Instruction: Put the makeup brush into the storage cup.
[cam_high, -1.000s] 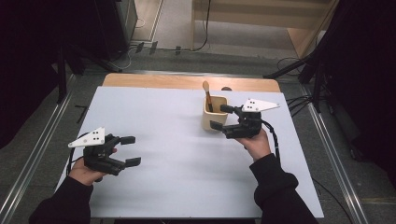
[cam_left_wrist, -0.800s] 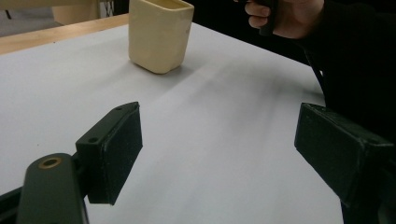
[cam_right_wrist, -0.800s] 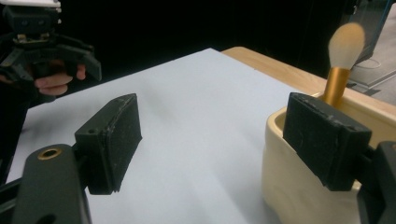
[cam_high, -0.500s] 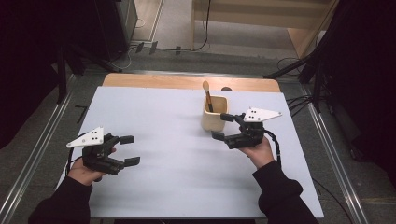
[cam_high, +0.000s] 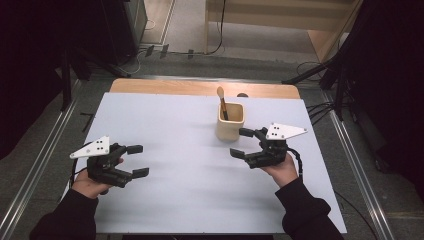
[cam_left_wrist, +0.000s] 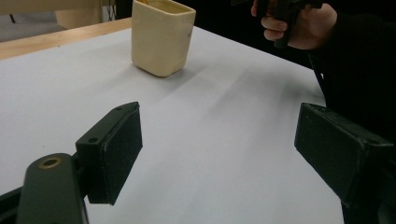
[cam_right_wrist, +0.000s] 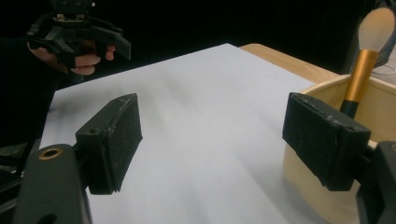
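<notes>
White surface (cam_high: 165, 120) is noted bearing a cream cup (cam_high: 230, 121) with upright brush (cam_high: 222, 101) near its far edge, right hand-held gripper (cam_high: 243, 142) spread beside it for access, left hand-held gripper (cam_high: 137, 161) spread, idle near the left edge.

A brush (cam_high: 221, 101) stands in the cup (cam_high: 230, 127) on the worktop (cam_high: 180, 130), far right; the right claw (cam_high: 242, 141) sits just beside it, the left claw (cam_high: 138, 160) well apart.
</notes>
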